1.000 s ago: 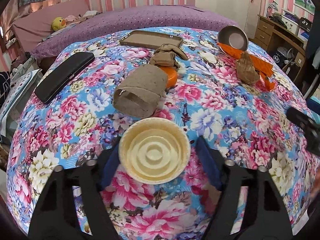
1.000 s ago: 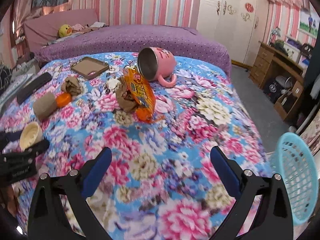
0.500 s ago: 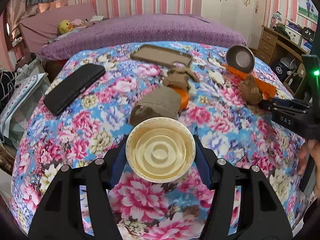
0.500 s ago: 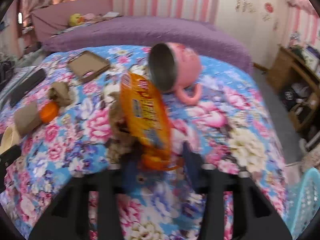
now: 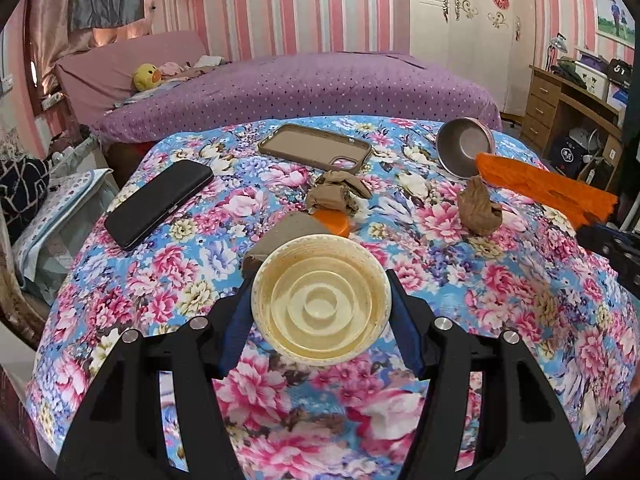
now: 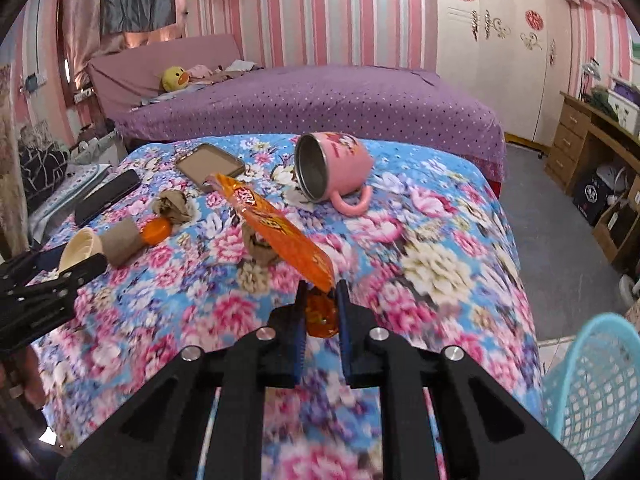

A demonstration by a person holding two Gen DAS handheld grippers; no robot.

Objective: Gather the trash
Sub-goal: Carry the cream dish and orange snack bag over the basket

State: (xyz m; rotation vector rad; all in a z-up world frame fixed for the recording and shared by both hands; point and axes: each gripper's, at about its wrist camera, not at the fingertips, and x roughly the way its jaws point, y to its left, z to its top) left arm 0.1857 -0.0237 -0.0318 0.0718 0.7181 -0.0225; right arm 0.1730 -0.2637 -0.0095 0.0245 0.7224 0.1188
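My left gripper (image 5: 320,316) is shut on a cream paper cup (image 5: 320,304), held above the floral bedspread (image 5: 500,296); the cup also shows in the right wrist view (image 6: 80,248). My right gripper (image 6: 320,304) is shut on the end of an orange snack wrapper (image 6: 276,228), lifted off the bed; the wrapper also shows in the left wrist view (image 5: 544,192). Crumpled brown paper wads (image 5: 478,208) (image 5: 336,196), a cardboard tube (image 6: 120,240) and an orange lid (image 6: 156,230) lie on the bed. A light blue mesh basket (image 6: 600,384) stands at the right.
A pink mug (image 6: 332,166) lies on its side. A brown phone case (image 5: 316,146) and a black case (image 5: 160,200) lie at the back left. A purple bed (image 5: 300,84) is behind, a wooden desk (image 6: 592,140) at the right.
My left gripper closed on the cup and lifted it. My right gripper moved forward, closed on the orange wrapper and raised it.
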